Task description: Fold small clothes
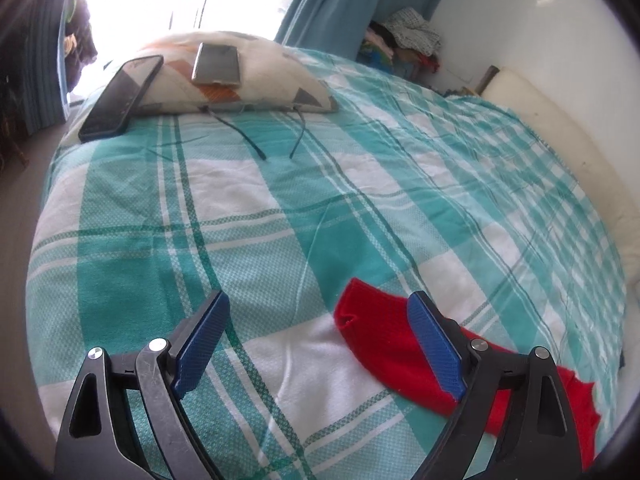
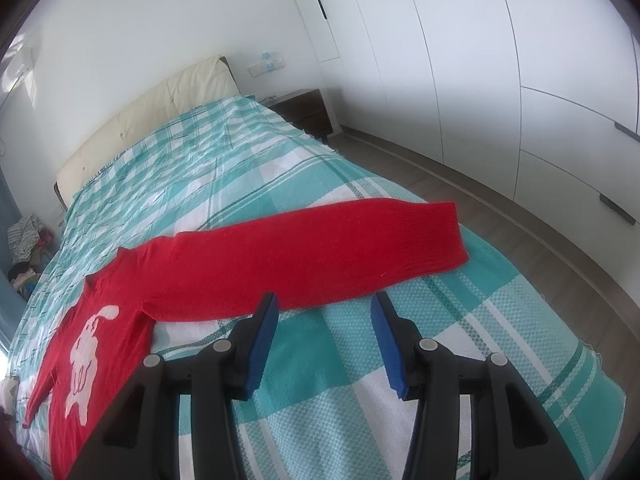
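Your small red knitted sweater lies flat on the bed's teal-and-white checked cover, its front up, showing a white animal figure. One long sleeve stretches straight out from the sweater's body toward the side of the bed that faces the white wardrobe doors.

Your left tool stands wide open above the bed cover, with nothing between its blue pads. An end of the sweater's red fabric lies on the cover below and behind the right-hand pad, not gripped.

Your right tool is partly open, its pads apart and empty, poised just short of the sweater's outstretched sleeve, over the checked cover.

Far from the sweater, at the opposite edge of the bed, a patterned cream pillow carries a silver phone, and a black phone leans against the pillow's side. Beyond the pillow hangs a teal curtain, and a heap of mixed clothes sits beside it.
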A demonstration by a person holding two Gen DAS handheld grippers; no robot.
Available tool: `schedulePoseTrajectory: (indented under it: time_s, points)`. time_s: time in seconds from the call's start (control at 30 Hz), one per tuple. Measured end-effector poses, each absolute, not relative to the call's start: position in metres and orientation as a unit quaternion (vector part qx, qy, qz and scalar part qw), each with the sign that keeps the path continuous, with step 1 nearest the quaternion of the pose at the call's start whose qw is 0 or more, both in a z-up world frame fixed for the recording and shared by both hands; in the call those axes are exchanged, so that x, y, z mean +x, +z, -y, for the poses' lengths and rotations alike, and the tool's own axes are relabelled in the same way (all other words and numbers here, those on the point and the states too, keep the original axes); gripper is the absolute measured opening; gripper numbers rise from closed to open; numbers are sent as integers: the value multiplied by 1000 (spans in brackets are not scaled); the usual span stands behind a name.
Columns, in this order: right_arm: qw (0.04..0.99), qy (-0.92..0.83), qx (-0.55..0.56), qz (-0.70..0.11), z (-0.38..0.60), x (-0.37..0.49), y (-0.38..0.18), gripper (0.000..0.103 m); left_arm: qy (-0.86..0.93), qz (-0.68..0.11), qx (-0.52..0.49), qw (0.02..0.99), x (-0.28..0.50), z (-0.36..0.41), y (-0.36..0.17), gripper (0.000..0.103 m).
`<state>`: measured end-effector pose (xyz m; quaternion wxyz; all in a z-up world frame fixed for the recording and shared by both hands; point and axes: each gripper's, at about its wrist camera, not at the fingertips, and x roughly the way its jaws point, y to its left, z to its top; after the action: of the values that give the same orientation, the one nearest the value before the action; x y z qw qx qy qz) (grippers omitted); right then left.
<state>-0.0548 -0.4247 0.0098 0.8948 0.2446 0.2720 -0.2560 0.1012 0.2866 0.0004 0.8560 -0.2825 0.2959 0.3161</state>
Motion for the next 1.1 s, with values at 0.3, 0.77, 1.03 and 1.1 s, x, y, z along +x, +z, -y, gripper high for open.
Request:
schedulePoseTrajectory:
  time_s: [0.3, 0.77, 1.03, 1.1]
  points:
    - [893, -263, 247, -268, 426, -56, 11, 52, 280, -271, -172, 905, 109, -239, 21, 98]
    - [892, -263, 252, -266, 426, -58, 10, 53, 275, -283, -148, 907, 114, -226, 19, 98]
    - [892, -263, 255, -264, 427, -58, 10, 54, 274, -284, -135, 909, 115, -221, 17, 98]
    - [892, -263, 256, -263, 428, -58, 10, 54, 273, -284, -129, 910, 115, -219, 17, 98]
